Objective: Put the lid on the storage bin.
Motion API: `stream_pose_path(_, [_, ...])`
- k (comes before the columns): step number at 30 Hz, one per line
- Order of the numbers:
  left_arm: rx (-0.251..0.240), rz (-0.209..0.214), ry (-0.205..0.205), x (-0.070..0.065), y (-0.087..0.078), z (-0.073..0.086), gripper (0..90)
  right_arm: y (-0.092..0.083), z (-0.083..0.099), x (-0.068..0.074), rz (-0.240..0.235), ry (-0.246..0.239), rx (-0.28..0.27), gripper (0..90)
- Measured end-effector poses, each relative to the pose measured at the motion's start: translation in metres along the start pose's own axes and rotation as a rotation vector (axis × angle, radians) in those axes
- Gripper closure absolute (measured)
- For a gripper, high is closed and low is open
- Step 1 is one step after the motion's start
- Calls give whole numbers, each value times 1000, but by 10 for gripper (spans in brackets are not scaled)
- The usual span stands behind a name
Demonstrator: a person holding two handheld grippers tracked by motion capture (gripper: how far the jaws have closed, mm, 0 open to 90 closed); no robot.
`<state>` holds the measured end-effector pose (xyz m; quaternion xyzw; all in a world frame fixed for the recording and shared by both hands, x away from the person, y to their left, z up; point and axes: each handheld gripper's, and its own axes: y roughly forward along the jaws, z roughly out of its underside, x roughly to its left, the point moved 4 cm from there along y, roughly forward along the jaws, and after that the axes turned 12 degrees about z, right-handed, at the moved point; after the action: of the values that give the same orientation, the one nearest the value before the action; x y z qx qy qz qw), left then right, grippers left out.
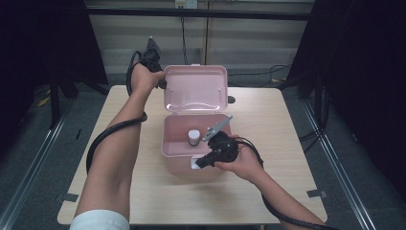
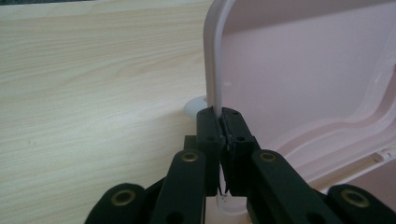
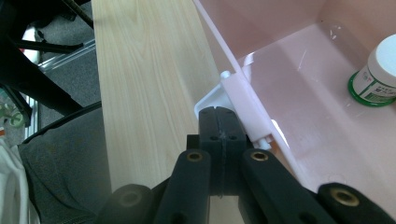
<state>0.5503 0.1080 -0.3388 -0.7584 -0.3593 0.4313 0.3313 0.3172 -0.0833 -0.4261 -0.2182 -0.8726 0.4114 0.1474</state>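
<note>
High view: I see the open pink plastic box (image 1: 196, 139) holding a small white green-labelled jar (image 1: 194, 137).
Left gripper (image 2: 219, 114): clamped on the raised pink lid (image 2: 299, 70).
Right gripper (image 3: 219, 114): jaws together at the white front latch (image 3: 243, 100).

Bottle (image 1: 194, 137) inside box (image 1: 173, 149) on table (image 1: 268, 187)

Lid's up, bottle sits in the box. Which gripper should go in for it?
Right, probably. The right gripper sits shut at the pink box's front latch, close to the bottle. The left gripper is clamped on the lid rim, propping it upright.
</note>
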Motion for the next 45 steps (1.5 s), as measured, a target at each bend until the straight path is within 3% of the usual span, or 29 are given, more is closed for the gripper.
stream_pose_path(15, [13, 13, 11, -9, -16, 6, 878, 0, -1, 0, 2, 18, 6, 900])
stream_pose_path(45, [0, -21, 68, -20, -34, 22, 880, 3, -4, 4, 20, 29, 16, 900])
